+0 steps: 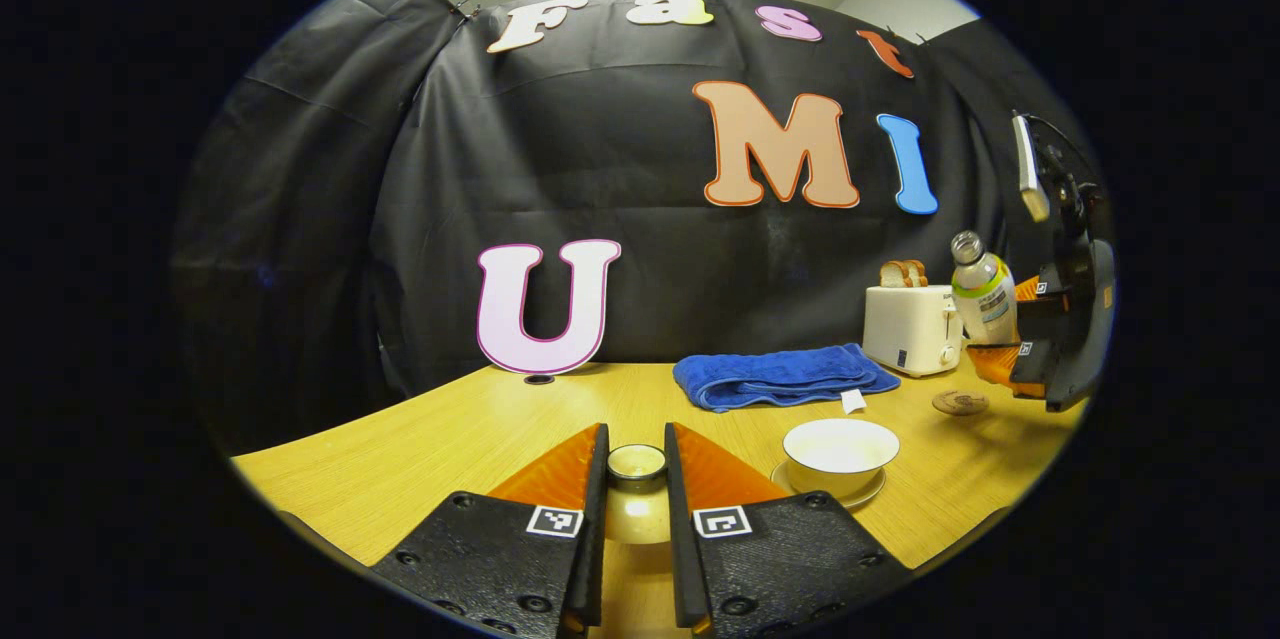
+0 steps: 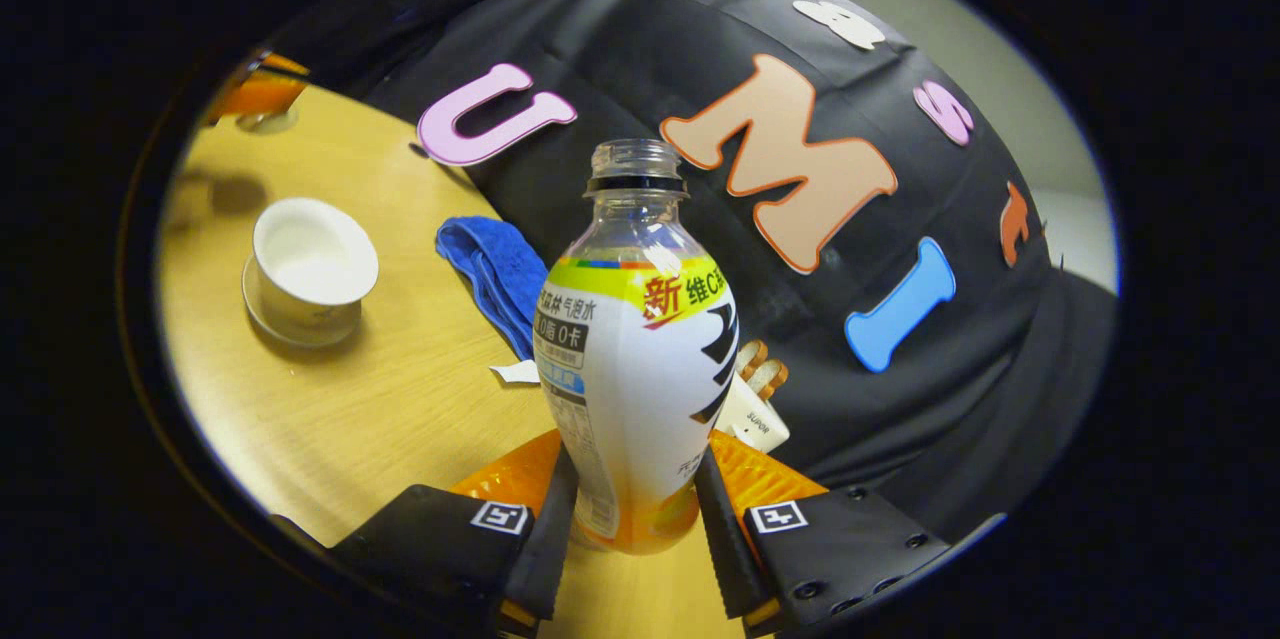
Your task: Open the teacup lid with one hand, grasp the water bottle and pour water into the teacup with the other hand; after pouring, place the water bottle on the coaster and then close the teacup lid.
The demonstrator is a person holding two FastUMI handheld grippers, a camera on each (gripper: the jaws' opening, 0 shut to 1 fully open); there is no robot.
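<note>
My left gripper (image 1: 636,439) is shut on the knob of the pale teacup lid (image 1: 637,509), held low over the table's near side. To its right the white teacup (image 1: 840,454) stands uncovered on its saucer (image 1: 868,497). Farther right, my right gripper (image 1: 1000,327) holds the uncapped water bottle (image 1: 983,297) off the table, slightly tilted, just beyond the small round coaster (image 1: 960,403). In the right gripper view the bottle (image 2: 635,349) sits between the fingers of my right gripper (image 2: 635,467). The teacup (image 2: 312,264) lies to the left there, and my left gripper (image 2: 262,91) is far off at the top left.
A folded blue towel (image 1: 785,377) lies behind the teacup, with a small white tag (image 1: 853,401) at its edge. A white toaster (image 1: 910,329) with bread (image 1: 903,272) in it stands at the back right. The wooden table (image 1: 420,439) ends at the black cloth wall.
</note>
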